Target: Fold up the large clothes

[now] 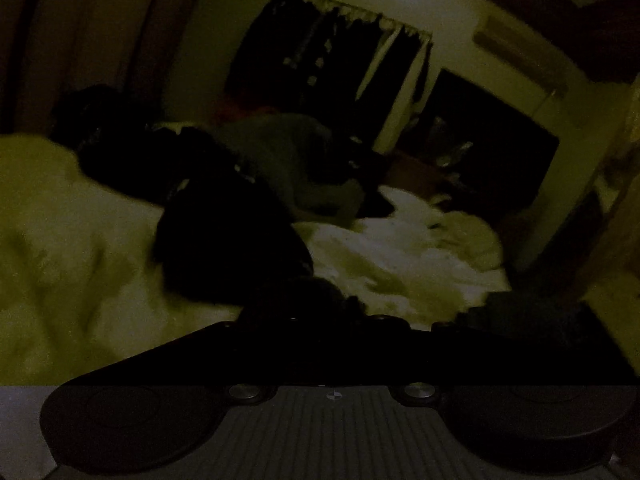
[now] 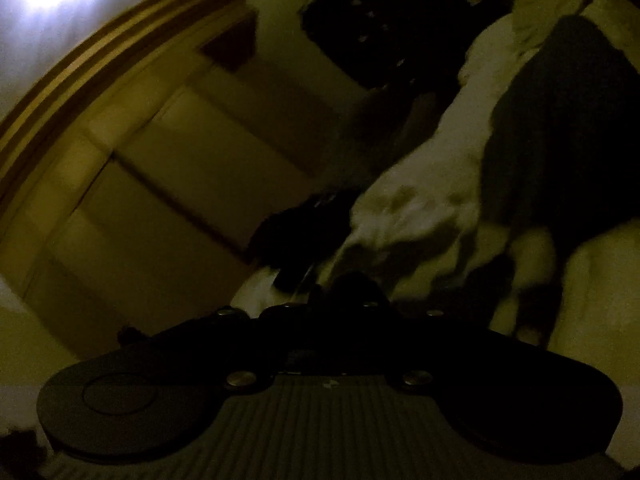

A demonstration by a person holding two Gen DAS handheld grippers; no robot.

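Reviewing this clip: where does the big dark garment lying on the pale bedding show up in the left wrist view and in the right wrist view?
Left wrist: the dark garment lies centre-left, across the pale bedding, running down toward the fingers.
Right wrist: the dark garment sits at the right edge, tilted, with pale bedding to its left.
Shared landmark: the dark curtain with light spots, upper centre in the left view, top centre in the right.

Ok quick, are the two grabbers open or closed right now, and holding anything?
Left gripper: too dark to tell; a dark garment sits right at its tips.
Right gripper: shut; whether it holds anything cannot be told.
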